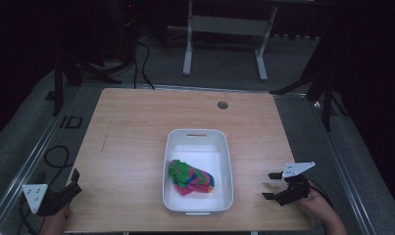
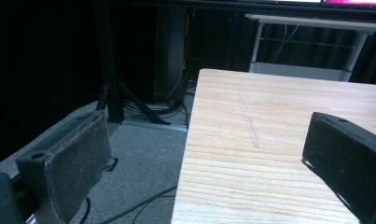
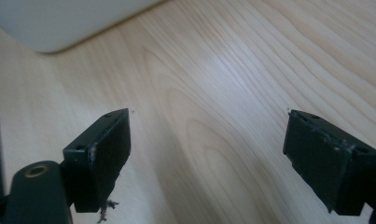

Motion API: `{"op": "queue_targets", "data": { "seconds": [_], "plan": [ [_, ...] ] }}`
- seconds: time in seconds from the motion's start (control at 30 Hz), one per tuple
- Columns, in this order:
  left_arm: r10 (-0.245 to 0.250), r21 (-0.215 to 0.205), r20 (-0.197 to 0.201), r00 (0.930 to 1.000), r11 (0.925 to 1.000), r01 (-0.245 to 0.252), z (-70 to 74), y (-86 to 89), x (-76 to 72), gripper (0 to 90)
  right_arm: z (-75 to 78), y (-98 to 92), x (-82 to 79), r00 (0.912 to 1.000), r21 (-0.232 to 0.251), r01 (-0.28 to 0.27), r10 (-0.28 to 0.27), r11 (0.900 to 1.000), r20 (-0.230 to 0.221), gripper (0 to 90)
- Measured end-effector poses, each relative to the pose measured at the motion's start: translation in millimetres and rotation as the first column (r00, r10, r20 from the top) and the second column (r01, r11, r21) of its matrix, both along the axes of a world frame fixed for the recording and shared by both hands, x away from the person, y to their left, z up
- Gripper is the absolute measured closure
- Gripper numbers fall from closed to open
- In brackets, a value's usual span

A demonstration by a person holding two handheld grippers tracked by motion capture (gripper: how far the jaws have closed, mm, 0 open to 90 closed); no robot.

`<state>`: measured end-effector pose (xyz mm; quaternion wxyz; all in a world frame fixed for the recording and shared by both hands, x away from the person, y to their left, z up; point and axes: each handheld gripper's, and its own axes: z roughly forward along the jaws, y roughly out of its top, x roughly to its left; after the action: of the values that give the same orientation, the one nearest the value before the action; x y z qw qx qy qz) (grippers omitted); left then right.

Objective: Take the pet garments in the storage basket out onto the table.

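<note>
A light wooden table carries a white bin near its front-middle.

Dim room, lit tabletop, dark surroundings, soft focus, blurred close jaws

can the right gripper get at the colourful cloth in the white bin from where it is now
Probably yes. The right gripper is open beside the white bin, with bare table between them. The colourful cloth lies uncovered in the open-topped bin, so it would only need to go over the rim.
</note>
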<state>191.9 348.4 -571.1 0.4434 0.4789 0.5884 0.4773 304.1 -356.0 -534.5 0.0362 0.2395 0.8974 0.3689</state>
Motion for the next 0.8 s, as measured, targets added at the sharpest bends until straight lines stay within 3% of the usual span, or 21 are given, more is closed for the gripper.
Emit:
{"op": "queue_targets", "data": {
  "seconds": [0.07, 0.2, 0.43, 0.8],
  "plan": [
    [0.000, 0.001, -0.001, 1.0000, 1.0000, 0.000, 0.0, -0.1, 0.0, 1.4, 6.8, 7.5, -1.6, 0.9998, -0.023, -0.017, 0.018, 1.000, 0.011, 15.0],
    [-0.006, -0.001, -0.003, 1.0000, 1.0000, 0.006, 0.1, 0.8, -0.3, 1.3, 21.9, 20.2, -3.6, 0.9980, -0.014, -0.059, 0.058, 0.998, -0.024, 16.3],
    [-0.008, 0.003, -0.003, 1.0000, 1.0000, 0.008, 0.0, 0.0, -0.3, 1.4, 45.9, 38.6, -3.4, 0.9928, -0.006, -0.118, 0.118, 0.993, -0.020, 16.0],
    [-0.008, 0.004, 0.001, 1.0000, 1.0000, 0.008, 0.0, -0.5, -0.4, 1.4, 79.2, 73.4, 5.1, 0.9793, -0.038, -0.200, 0.201, 0.979, 0.023, 15.6]
  ]
}}
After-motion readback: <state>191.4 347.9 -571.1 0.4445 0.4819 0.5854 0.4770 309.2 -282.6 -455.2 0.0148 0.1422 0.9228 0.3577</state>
